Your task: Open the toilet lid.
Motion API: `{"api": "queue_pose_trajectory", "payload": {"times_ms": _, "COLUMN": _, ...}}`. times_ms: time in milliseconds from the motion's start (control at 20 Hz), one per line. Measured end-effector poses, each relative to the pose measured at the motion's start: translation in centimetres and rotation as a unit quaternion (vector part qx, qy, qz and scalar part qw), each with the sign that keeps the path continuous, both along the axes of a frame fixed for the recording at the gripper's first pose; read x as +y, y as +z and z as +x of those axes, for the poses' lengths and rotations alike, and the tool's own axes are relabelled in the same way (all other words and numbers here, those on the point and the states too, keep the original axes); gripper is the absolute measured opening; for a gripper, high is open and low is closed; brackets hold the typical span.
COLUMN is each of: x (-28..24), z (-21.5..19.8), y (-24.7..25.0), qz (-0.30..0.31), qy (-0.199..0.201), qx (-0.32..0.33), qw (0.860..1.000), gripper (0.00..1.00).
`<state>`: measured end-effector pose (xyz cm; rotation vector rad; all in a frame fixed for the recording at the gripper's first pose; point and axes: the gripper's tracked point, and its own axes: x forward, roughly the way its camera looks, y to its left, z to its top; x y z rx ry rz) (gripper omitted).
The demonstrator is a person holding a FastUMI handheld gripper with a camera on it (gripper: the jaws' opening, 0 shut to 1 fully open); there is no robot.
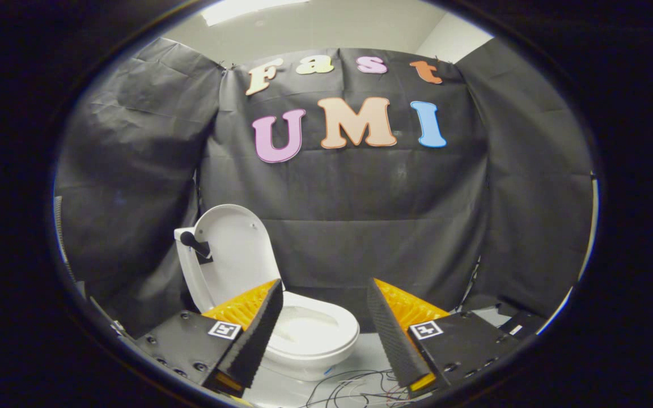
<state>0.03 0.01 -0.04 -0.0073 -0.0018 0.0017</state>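
Backdrop: black cloth wall (pixel 360 226) behind the scene, pale floor (pixel 360 351) below.
Toilet lid (pixel 238 249): one, white, raised upright, leaning back toward the wall beyond the claw's left finger.
Toilet bowl (pixel 315 334): one, white, seat exposed, sitting between the fingers and just ahead of them.
Handle (pixel 193 242): one, dark, on the lid's side.
Cables (pixel 355 385): several thin wires on the floor beside the bowl.
Claw (pixel 323 309): one, two fingers spread wide apart, holding nothing.

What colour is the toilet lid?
White; the raised toilet lid shows in the gripper view.
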Motion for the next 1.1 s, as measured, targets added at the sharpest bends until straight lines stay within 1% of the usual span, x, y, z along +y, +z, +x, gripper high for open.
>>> {"api": "queue_pose_trajectory", "payload": {"times_ms": 350, "x": 0.06, "z": -0.07, "y": 0.11, "qz": 0.000, "qy": 0.000, "qx": 0.000, "qw": 1.000, "gripper": 0.98}}
{"api": "queue_pose_trajectory", "payload": {"times_ms": 1100, "x": 0.06, "z": -0.11, "y": 0.18, "qz": 0.000, "qy": 0.000, "qx": 0.001, "qw": 1.000, "gripper": 0.98}}
